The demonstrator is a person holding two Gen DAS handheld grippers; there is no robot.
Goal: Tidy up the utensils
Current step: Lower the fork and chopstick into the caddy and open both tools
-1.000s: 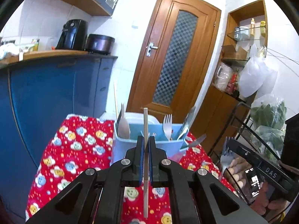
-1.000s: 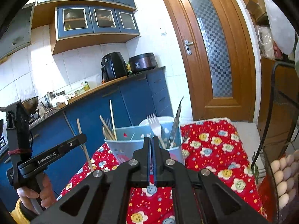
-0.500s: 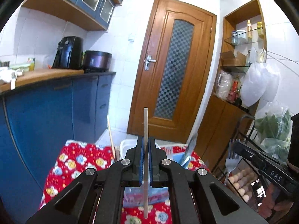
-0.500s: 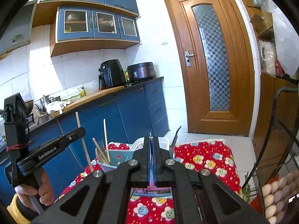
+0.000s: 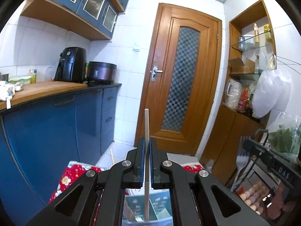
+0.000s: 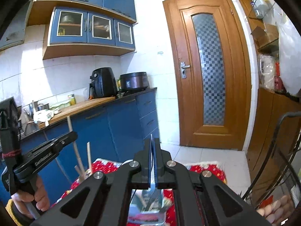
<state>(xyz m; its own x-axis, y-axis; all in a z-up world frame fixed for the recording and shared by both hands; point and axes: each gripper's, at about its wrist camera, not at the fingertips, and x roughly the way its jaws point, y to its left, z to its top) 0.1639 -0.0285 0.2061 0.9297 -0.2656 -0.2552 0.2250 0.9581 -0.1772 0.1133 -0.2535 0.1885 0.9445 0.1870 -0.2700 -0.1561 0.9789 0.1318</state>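
Both grippers have been rising since the earlier frames; the blue utensil holder point(image 5: 148, 207) is now sitting at 6 o'clock, mostly hidden. The left gripper point(image 5: 147, 146) is clamping a pale chopstick point(image 5: 146, 124), which is pointing upright toward 12 o'clock. The right gripper point(image 6: 152, 146) is pinching a thin metal utensil point(image 6: 151, 141) edge-on; its type is not discernible. A fork point(image 5: 242, 162) is showing at 3 o'clock in the left view.
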